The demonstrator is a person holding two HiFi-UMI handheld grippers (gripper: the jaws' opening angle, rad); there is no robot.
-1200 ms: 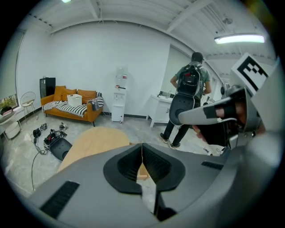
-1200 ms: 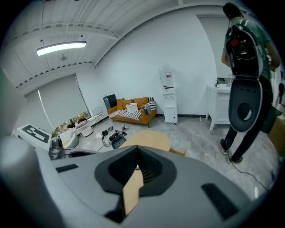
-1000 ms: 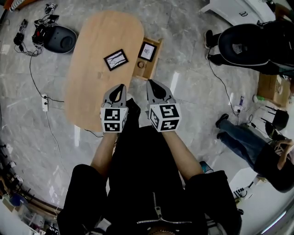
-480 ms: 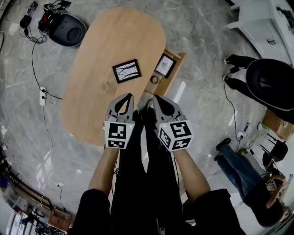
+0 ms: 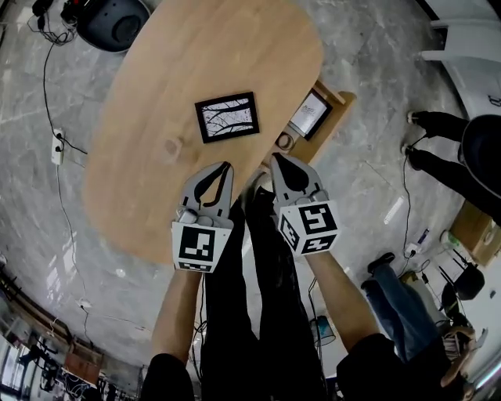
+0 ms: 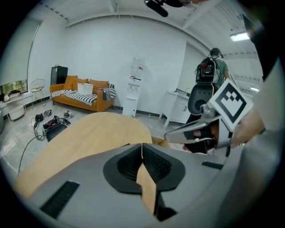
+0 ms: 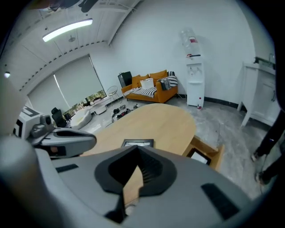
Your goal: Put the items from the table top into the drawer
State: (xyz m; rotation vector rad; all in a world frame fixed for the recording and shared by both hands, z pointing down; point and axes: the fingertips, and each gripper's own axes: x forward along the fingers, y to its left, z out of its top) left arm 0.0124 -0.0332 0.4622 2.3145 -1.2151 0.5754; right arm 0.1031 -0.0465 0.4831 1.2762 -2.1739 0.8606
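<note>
A grey marbled floor (image 5: 368,70) is being covered in the middle by a long oval table (image 5: 149,157) of pale, smooth wood. At the right edge of the head view a person in dark trousers (image 5: 462,145) is standing well apart from the table. A dark rounded bag (image 5: 117,19) and a trailing cable (image 5: 48,86) are lying on the floor beyond the table's far end. An open wooden drawer (image 5: 344,102) is being shown pulled out from the table's right side, with a framed picture (image 5: 310,113) and a small round thing (image 5: 285,142) lying inside.

The flat, rectangular black-framed picture (image 5: 227,116) is lying on the tabletop near its middle, face up, its long axis running across the head view and tilted slightly up to the right. Only bare wood is being seen between it and the grippers.

The left gripper (image 5: 225,166) and the right gripper (image 5: 275,157) are being held side by side near the table's near edge, pointing towards the picture. Both pairs of jaws are being kept pressed together, with nothing gripped.
</note>
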